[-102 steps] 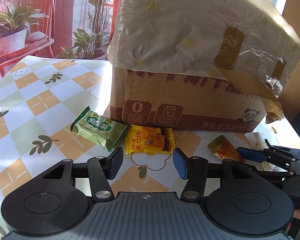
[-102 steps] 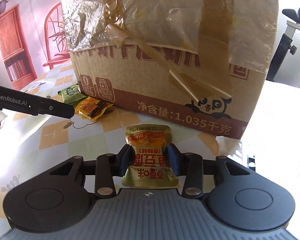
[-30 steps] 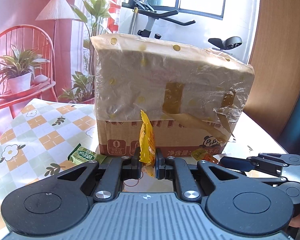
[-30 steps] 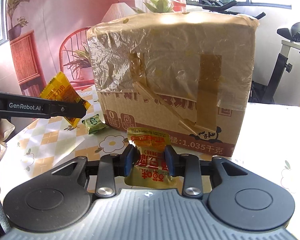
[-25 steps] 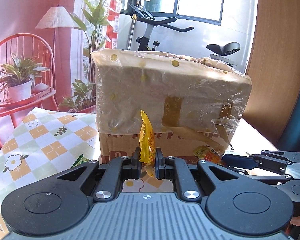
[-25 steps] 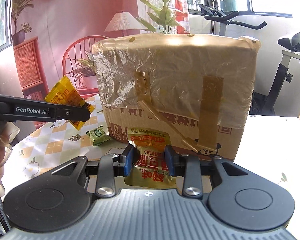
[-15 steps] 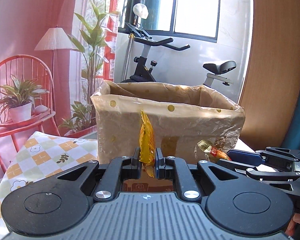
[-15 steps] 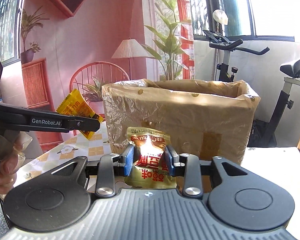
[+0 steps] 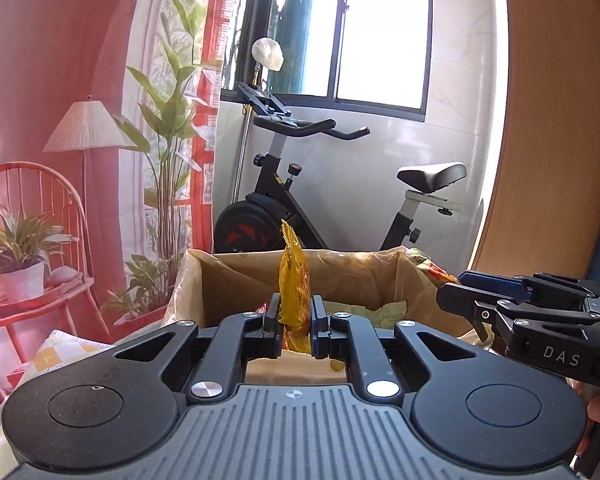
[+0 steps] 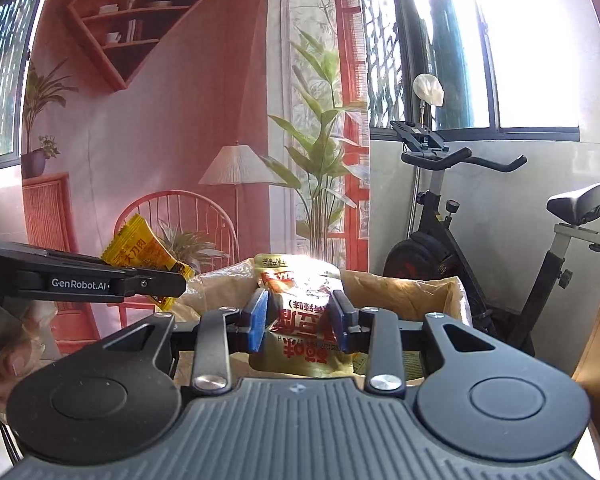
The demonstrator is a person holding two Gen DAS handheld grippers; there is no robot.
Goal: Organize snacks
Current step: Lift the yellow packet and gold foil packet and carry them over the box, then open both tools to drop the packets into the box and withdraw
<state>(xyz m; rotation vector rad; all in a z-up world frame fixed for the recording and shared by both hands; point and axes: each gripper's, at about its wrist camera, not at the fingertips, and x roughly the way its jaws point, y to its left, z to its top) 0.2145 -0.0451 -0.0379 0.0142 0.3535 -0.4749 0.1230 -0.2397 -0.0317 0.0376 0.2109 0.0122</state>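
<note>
My left gripper (image 9: 296,312) is shut on a thin orange-yellow snack packet (image 9: 294,276) that stands on edge between the pads. It hangs just in front of and above the near rim of the open cardboard box (image 9: 228,280). In the right wrist view that same packet (image 10: 140,252) sticks out of the left gripper (image 10: 172,280) at the left. My right gripper (image 10: 300,312) is shut on a gold snack pouch with red print (image 10: 300,320), also raised over the box's near rim (image 10: 404,292). The right gripper (image 9: 452,292) shows at the right in the left wrist view.
Several packets lie inside the box (image 9: 380,310). An exercise bike (image 9: 284,200) stands behind it by the window. A red chair with a potted plant (image 9: 20,256) is at the left, and a corner of the checked tablecloth (image 9: 60,352) shows below.
Both grippers have risen with their packets, from facing the box's taped side to looking over its open top; the inside of the box has come into view.
</note>
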